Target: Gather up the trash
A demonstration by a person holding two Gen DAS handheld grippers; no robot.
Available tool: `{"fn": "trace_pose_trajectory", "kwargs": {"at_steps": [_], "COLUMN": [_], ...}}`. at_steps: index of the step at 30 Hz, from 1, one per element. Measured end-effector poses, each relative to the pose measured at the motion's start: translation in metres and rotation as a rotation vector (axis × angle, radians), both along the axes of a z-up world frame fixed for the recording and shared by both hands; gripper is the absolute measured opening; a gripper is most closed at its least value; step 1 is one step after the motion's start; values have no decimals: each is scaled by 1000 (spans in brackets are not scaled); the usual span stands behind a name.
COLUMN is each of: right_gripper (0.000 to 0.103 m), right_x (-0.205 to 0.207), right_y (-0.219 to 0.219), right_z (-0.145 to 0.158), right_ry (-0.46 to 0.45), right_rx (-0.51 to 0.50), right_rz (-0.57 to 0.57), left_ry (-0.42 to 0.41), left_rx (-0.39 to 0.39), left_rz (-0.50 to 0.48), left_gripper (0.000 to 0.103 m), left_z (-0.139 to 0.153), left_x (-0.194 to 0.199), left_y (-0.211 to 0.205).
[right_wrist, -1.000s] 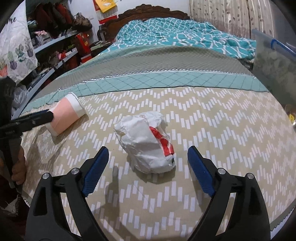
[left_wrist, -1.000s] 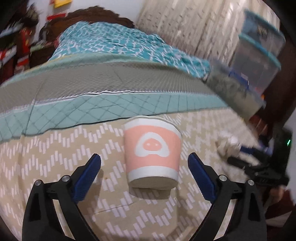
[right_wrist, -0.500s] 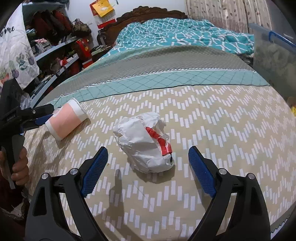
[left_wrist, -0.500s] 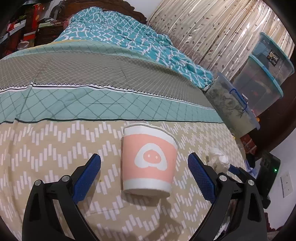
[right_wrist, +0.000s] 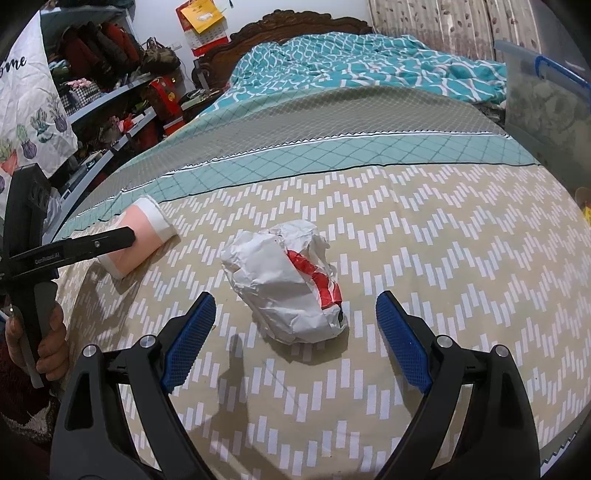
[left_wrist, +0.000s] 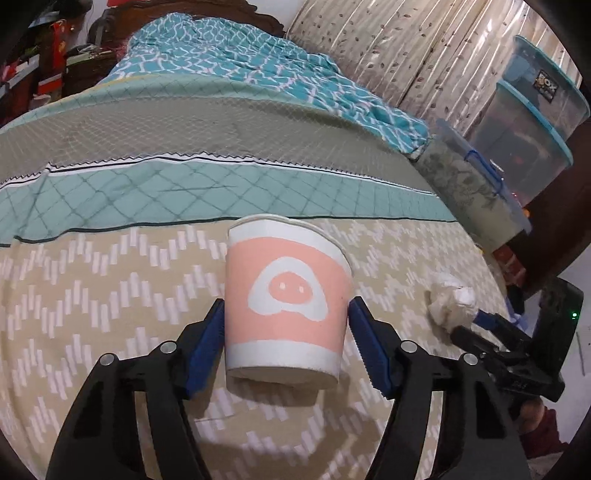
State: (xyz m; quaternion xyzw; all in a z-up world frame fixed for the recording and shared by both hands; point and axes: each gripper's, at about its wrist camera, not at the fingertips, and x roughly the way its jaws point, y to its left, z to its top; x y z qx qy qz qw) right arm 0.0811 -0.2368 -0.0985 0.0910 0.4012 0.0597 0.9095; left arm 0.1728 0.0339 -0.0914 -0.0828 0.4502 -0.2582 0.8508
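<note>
Left gripper [left_wrist: 284, 332] is clamped on the paper cup [left_wrist: 286, 306] mid-wall; it's probably light and easily crushed, so gentle pressure is advised.

A wide bed [right_wrist: 369, 206] fills the room, spread with a beige chevron cover banded in teal and grey, a rumpled teal patterned blanket [right_wrist: 351, 74] heaped toward the carved dark wooden headboard [right_wrist: 291, 22]. Pale leaf-print curtains [left_wrist: 399, 48] hang beside it, with stacked clear storage bins [left_wrist: 532, 118] in front of them. Opposite, cluttered shelves [right_wrist: 110, 92] hold bags and clothes, and a yellow calendar [right_wrist: 201, 14] hangs on the white wall.
</note>
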Motion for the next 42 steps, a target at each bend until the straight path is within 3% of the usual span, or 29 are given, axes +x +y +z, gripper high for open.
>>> {"fn": "trace_pose_trajectory", "kwargs": {"at_steps": [12,14,17,19,42], "right_gripper": [84,75,47,40,38], "right_x": [0,0,-2,-3,-16], "right_y": [8,10,13,13,-32], "right_z": [-2,-3,-3,-3,4], "right_ry": [16,14,10,4,-32], "right_rx": [-24,-34,-51,-50,43], "right_rz": [15,18,24,25,-79], "left_ry": [-14,-15,-8,3,2], "left_rx": [-16,-18,-29,-49,-49], "left_rz": [-1,-6,-14,-27,-159], "left_gripper": [56,56,55,55,55], "left_z": [1,2,2,2,12], "left_x": [-4,-5,-7,-9,-25], "left_y": [3,2,1,-1,-57]}}
